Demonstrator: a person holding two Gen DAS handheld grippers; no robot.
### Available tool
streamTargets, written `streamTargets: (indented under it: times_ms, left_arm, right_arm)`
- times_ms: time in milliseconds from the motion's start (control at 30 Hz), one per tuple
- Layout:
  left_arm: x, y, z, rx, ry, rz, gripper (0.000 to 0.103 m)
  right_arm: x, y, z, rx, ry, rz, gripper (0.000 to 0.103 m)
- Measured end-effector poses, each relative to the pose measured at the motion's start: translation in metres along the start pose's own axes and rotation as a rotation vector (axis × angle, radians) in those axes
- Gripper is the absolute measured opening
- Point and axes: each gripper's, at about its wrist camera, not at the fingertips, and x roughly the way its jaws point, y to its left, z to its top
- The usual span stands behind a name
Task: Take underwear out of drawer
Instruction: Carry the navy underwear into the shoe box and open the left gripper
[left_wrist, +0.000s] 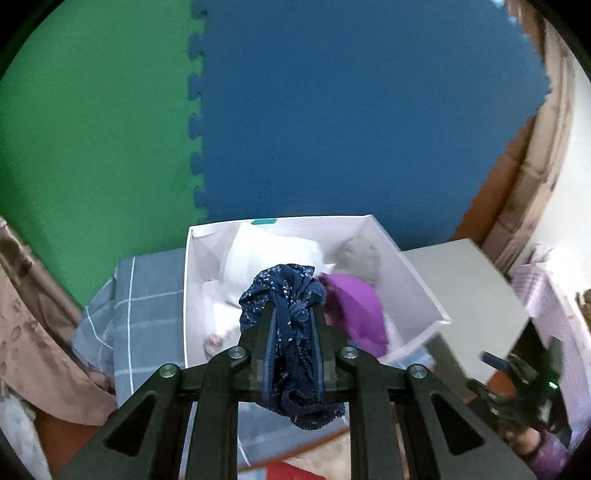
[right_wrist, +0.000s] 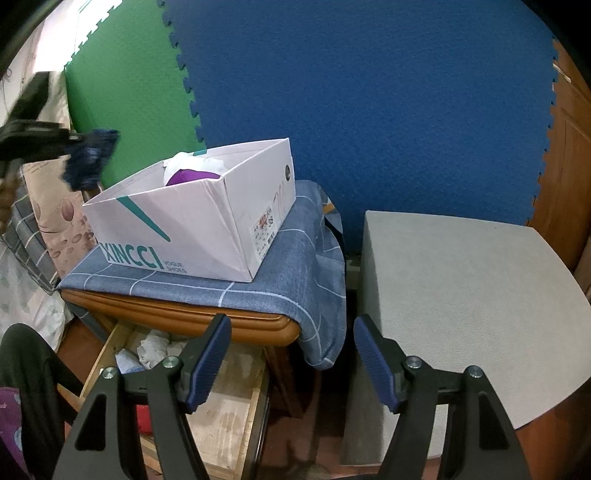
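Observation:
My left gripper (left_wrist: 293, 314) is shut on dark navy patterned underwear (left_wrist: 291, 332) and holds it above the open white shoe box (left_wrist: 417, 288). The box holds a purple garment (left_wrist: 354, 314), white cloth (left_wrist: 266, 258) and a grey piece (left_wrist: 360, 258). In the right wrist view the left gripper with the navy underwear (right_wrist: 90, 157) hangs at the far left, beside the box (right_wrist: 192, 225). My right gripper (right_wrist: 291, 354) is open and empty, above the open wooden drawer (right_wrist: 221, 413), which holds white crumpled cloth (right_wrist: 155, 349).
The box stands on a blue checked cloth (right_wrist: 295, 258) over a wooden cabinet top (right_wrist: 184, 321). A grey block (right_wrist: 461, 295) stands to the right. Blue and green foam mats (right_wrist: 369, 110) cover the wall behind. A brown patterned pillow (right_wrist: 59, 218) lies at the left.

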Motion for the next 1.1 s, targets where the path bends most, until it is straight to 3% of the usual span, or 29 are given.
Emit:
streamTargets:
  times_ms: [300,533,633,733,767,867,900,967,1100]
  left_arm:
    - [0.078,0.022,0.013,-0.024,0.091,0.122,0.016]
    - [0.098,0.028,0.011,-0.006,0.106,0.185,0.021]
    - [0.096,0.029,0.012,-0.007,0.091,0.197,0.032]
    - [0.089,0.030,0.012,-0.007,0.056,0.214,0.052]
    - [0.080,0.027,0.010,0.003,0.027,0.231,0.064]
    - [0.050,0.021,0.000,0.027,-0.067,0.244,0.079]
    - [0.036,0.019,-0.007,0.026,-0.099,0.250,0.089]
    - [0.012,0.018,-0.022,0.011,-0.148,0.238,0.098]
    - [-0.030,0.027,-0.066,-0.004,-0.187,0.218,0.102]
  right_arm:
    - [-0.001,0.001,-0.001,-0.002,-0.001,0.003,0.071]
    - [-0.002,0.003,-0.001,-0.002,0.003,0.005,0.071]
    - [-0.001,0.003,-0.001,-0.004,0.003,0.005,0.071]
    - [-0.001,0.004,-0.001,-0.008,0.005,0.002,0.071]
    - [-0.001,0.005,-0.001,-0.012,0.006,0.000,0.071]
    - [0.000,0.008,-0.001,-0.032,0.012,-0.009,0.071]
    - [0.001,0.008,-0.001,-0.039,0.013,-0.010,0.071]
    - [0.001,0.012,-0.002,-0.058,0.015,-0.016,0.071]
    - [0.002,0.021,-0.003,-0.101,0.017,-0.020,0.071]
